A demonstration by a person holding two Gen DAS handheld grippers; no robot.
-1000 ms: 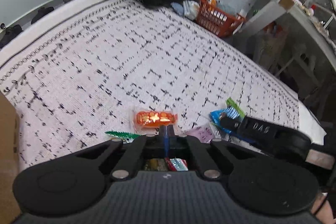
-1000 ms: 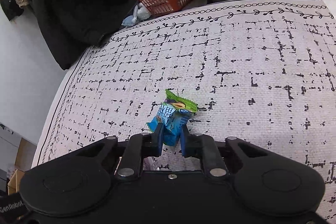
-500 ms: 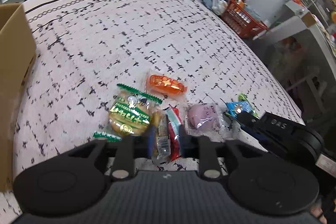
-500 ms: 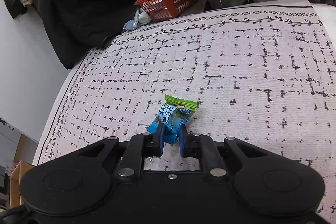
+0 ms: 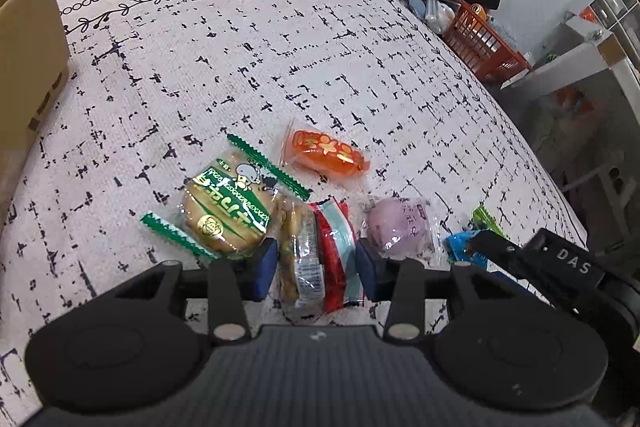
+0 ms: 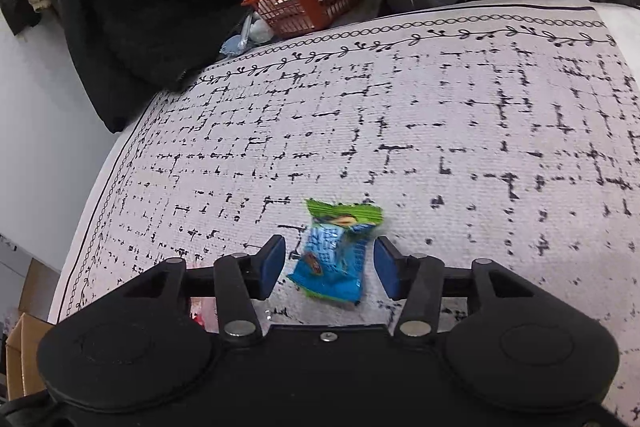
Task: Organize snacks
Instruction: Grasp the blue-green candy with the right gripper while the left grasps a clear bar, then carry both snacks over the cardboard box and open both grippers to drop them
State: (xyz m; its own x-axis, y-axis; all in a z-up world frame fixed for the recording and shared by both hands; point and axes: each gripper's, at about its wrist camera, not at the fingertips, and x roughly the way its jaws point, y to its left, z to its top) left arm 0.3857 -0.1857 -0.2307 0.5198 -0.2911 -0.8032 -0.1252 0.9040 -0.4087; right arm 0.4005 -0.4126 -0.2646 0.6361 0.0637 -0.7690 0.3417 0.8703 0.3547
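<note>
Right tongs have just been opening; crinkled blue-green snack packet now lies loose between them. Left tongs likewise part around clear-wrapped red-striped snack.

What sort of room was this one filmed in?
Probably a lived-in bedroom or spare room: the snacks lie on a bed-like surface under a patterned cover, a black coat heaped at its far edge, an orange basket of oddments beside it.
</note>
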